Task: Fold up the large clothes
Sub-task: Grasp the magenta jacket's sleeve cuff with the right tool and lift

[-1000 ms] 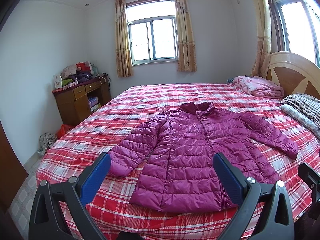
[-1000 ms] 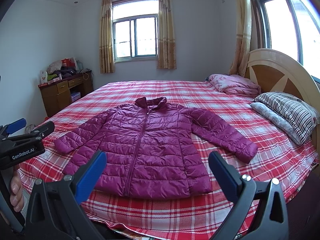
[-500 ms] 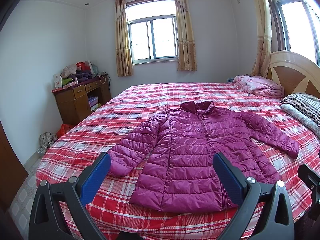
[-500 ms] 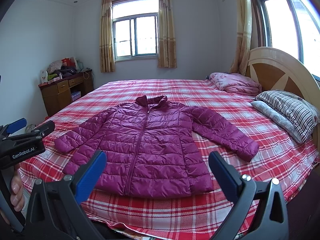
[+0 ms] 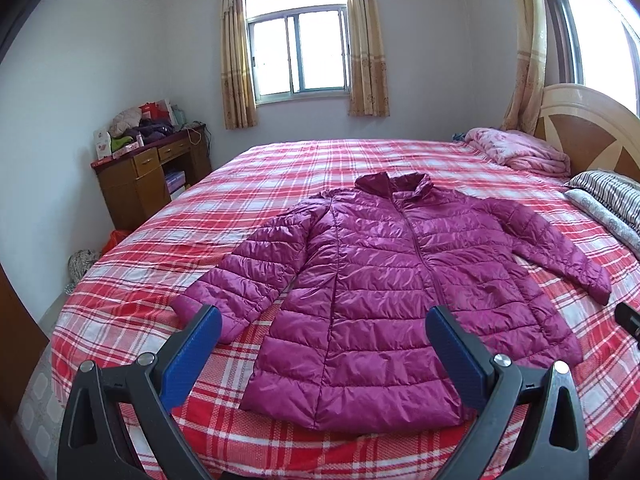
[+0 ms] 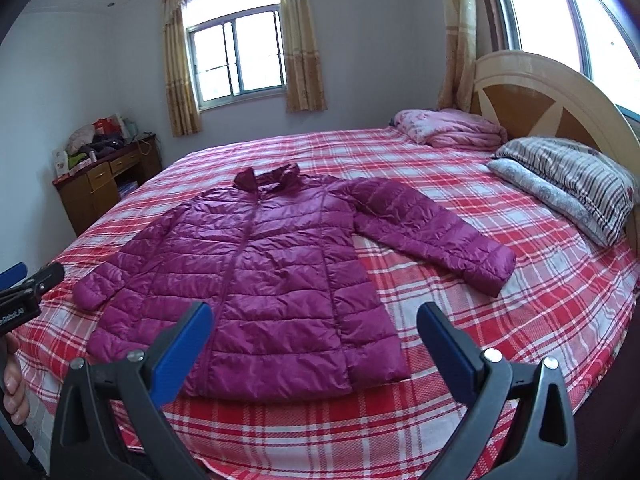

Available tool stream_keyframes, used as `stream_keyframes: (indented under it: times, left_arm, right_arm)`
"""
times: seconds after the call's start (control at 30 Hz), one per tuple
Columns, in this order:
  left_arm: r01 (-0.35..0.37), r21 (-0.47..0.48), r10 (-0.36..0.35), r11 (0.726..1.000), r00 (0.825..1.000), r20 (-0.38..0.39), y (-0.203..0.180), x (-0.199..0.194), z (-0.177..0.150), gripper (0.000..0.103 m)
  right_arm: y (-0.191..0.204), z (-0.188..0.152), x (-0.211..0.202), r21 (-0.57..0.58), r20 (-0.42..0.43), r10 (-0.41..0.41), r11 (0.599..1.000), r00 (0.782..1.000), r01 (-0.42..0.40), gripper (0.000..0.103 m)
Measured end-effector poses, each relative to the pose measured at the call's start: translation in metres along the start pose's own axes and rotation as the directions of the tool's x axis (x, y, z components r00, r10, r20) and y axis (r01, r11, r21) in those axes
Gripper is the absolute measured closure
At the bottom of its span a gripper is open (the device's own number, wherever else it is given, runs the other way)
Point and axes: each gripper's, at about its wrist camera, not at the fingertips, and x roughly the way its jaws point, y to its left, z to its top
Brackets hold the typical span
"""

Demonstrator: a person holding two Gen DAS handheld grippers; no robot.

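A magenta quilted puffer jacket [image 5: 392, 280] lies flat, front up and zipped, on the red plaid bed [image 5: 280, 184], collar away from me, both sleeves spread out. It also shows in the right wrist view [image 6: 264, 280]. My left gripper [image 5: 322, 334] is open and empty, held above the jacket's hem near the bed's front edge. My right gripper [image 6: 314, 330] is open and empty, above the hem's right part. The left gripper's body [image 6: 24, 300] shows at the left edge of the right wrist view.
A folded pink blanket [image 6: 452, 128] and striped pillows [image 6: 568, 180] lie by the wooden headboard [image 6: 540, 92] on the right. A wooden desk [image 5: 148, 172] piled with clutter stands at the left wall. A window with curtains [image 5: 300, 56] is behind.
Both grippers have moved forward and tilted down toward the jacket, which now appears larger and closer. The jacket itself has not moved. Both grippers stay open.
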Motion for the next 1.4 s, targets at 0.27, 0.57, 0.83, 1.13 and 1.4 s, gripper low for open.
stream_keyframes:
  times: [0.27, 0.57, 0.83, 1.13, 1.4]
  left_arm:
    - [-0.059, 0.021, 0.059, 0.998, 0.998, -0.03, 0.001, 0.082, 0.014, 0.001]
    - [-0.133, 0.046, 0.136, 0.99, 0.988, -0.066, -0.005, 0.183, 0.028, 0.001]
    - [-0.181, 0.041, 0.185, 0.983, 0.975, -0.121, 0.004, 0.243, 0.044, 0.001]
    - [-0.203, -0.003, 0.2, 0.979, 0.967, -0.159, 0.03, 0.267, 0.052, 0.001]
    - [-0.19, -0.039, 0.182, 0.981, 0.97, -0.159, 0.046, 0.269, 0.058, 0.001]
  right_arm:
    - [-0.092, 0.013, 0.057, 0.21, -0.086, -0.094, 0.971, 0.992, 0.11, 0.005]
    - [-0.198, 0.021, 0.135, 0.421, -0.227, -0.167, 0.872, 0.959, 0.252, 0.024]
    - [-0.221, 0.023, 0.172, 0.413, -0.271, -0.185, 0.864, 0.945, 0.287, 0.052]
    - [-0.227, 0.054, 0.158, 0.327, -0.217, -0.266, 0.887, 0.939, 0.327, 0.088]
    - [-0.154, 0.136, 0.13, 0.101, 0.021, -0.355, 0.931, 0.935, 0.352, 0.09]
